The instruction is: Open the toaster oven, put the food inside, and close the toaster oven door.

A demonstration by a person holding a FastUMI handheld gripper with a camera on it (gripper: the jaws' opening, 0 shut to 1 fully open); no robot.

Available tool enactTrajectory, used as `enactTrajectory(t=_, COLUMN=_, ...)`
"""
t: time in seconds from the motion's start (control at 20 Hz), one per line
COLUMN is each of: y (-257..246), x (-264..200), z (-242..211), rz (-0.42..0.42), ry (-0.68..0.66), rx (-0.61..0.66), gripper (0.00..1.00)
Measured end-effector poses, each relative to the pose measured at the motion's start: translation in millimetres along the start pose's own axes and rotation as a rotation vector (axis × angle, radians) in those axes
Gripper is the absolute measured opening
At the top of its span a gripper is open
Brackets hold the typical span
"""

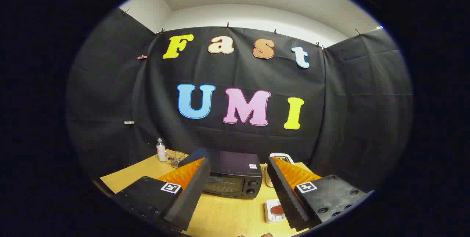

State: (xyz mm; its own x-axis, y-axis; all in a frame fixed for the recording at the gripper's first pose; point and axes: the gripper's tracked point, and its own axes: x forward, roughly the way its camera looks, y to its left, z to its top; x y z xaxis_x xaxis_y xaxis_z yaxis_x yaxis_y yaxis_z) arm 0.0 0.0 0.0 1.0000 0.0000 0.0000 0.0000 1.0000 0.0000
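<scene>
Light wood-grain surface [220, 215] carrying five items. A dark toaster oven [231, 178] stands near the middle with its door closed and two knobs on its right side. A small white plate [271, 218] holding a brown piece of food [278, 210] lies before the oven's right corner. Behind the oven's left end stand a small clear bottle [161, 150] and a clear glass container [177, 159]; a white device [282, 157] sits behind its right end.

Bare table [220, 215] lies between the spread claw [238, 193] fingers up to the closed toaster oven [231, 178].
</scene>
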Motion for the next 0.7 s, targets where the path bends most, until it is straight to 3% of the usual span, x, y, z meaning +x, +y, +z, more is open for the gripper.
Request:
enactTrajectory(t=0.45, y=-15.5, x=26.0, z=-18.8, rz=-0.026, ry=0.043, rx=0.008, gripper=0.97)
enactTrajectory(t=0.7, y=-8.6, x=40.9, z=-38.8, rz=0.006, ry=0.09, rx=0.035, gripper=0.97)
